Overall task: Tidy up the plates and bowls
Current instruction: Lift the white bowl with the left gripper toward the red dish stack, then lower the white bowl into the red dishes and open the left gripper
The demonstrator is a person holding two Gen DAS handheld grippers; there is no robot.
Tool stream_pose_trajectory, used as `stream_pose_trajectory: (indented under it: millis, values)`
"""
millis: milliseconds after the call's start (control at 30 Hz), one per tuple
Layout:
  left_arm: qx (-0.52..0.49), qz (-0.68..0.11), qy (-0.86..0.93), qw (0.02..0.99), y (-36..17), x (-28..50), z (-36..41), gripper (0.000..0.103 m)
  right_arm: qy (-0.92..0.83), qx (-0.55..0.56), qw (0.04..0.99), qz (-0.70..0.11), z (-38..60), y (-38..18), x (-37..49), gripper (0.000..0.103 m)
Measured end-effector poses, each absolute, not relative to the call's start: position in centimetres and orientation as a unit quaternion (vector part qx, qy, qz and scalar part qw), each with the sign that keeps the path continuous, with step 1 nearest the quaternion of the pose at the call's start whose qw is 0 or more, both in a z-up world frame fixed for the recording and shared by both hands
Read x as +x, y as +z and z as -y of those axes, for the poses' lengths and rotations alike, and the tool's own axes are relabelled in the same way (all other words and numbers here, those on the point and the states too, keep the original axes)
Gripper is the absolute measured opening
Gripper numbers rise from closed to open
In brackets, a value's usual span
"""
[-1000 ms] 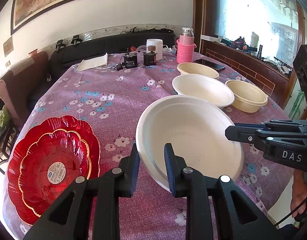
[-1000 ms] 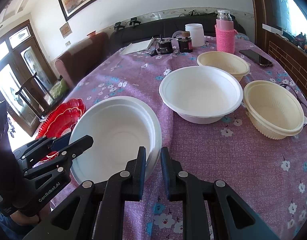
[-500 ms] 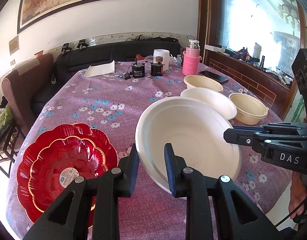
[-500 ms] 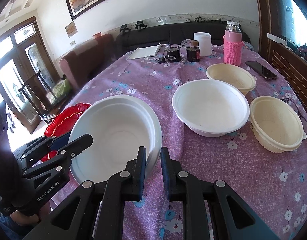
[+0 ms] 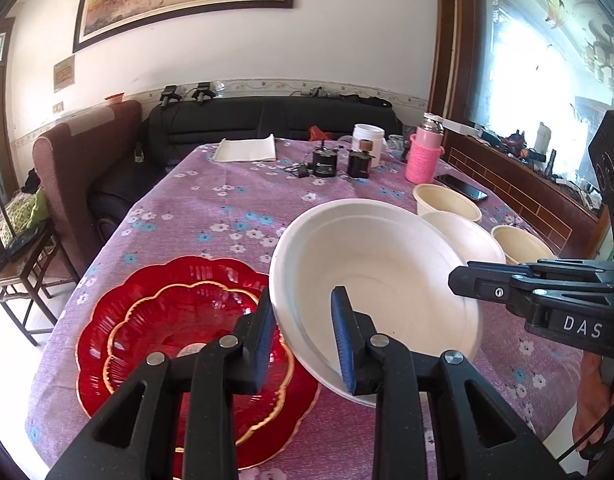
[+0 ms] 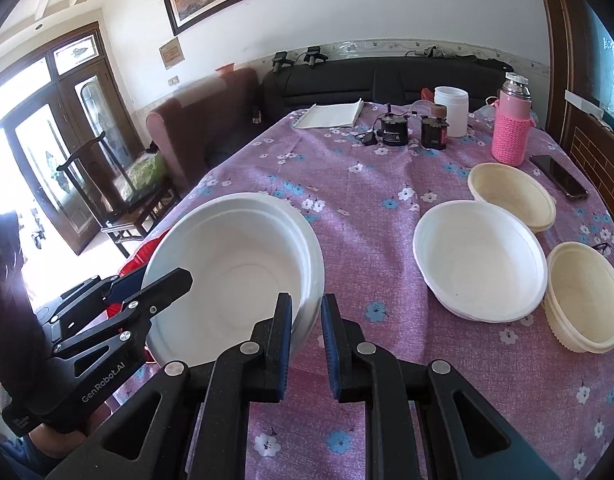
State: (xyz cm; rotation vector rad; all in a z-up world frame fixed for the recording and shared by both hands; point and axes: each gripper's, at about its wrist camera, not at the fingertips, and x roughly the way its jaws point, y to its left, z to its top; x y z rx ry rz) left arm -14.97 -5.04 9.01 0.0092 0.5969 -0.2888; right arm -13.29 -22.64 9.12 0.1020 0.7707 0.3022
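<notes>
**Left wrist view: bowl gripped from both sides**

The left gripper [image 5: 303, 332] and right gripper [image 6: 307, 340] each clamp the white bowl's [image 5: 379, 276] rim, lower centre, above the red plates [image 5: 179, 320] (only this view shows them whole). Readable: "DAS", "GenRobot.AI".

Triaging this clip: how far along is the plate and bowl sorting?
Done: two red plates sit nested on the table. In hand: the left tongs and the right tongs each pinch the rim of one white bowl, tilted and apparently lifted off the cloth. Left: a second white bowl and two cream bowls stand separately, unstacked.
</notes>
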Motion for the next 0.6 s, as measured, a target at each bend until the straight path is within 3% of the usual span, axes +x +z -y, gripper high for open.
stream_pose_trajectory:
  millis: [600]
  values:
    - [-0.056,-0.297,-0.064,0.951,8.5,-15.2,-4.2,0.027,0.222,0.023,0.888,-0.403,13.1,7.9,-10.2,0.017]
